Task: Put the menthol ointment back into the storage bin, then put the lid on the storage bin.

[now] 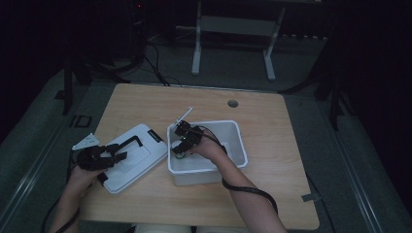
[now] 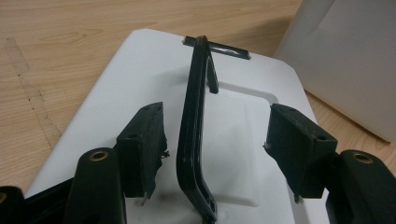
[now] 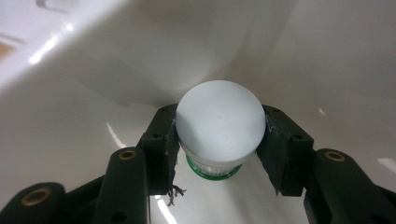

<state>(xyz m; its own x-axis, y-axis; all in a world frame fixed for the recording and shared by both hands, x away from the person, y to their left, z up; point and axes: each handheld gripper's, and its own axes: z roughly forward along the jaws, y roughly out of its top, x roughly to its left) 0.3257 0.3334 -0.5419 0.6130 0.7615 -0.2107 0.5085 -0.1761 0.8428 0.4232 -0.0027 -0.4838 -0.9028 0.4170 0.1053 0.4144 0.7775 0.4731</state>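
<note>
A white light bulb (image 3: 217, 105) with a green-ringed base sits low inside the white bin (image 1: 240, 145). My right gripper (image 3: 220, 114) is shut on it, one pad pressed to each side of the globe; in the high view that gripper (image 1: 180, 148) reaches into the bin's left end. The bin's white lid (image 1: 145, 138) lies flat on the table to the left, with its black handle (image 2: 192, 121) raised. My left gripper (image 2: 217, 114) stands open over the lid, a jaw on each side of the handle and clear of it.
The bin wall (image 2: 345, 60) rises just right of the lid. A thin white strip (image 1: 183, 115) sticks up at the bin's far left corner. The wooden table (image 1: 272, 194) has a cable hole (image 1: 232, 103) near its far edge. White bin wall (image 3: 93, 93) closely surrounds the right gripper.
</note>
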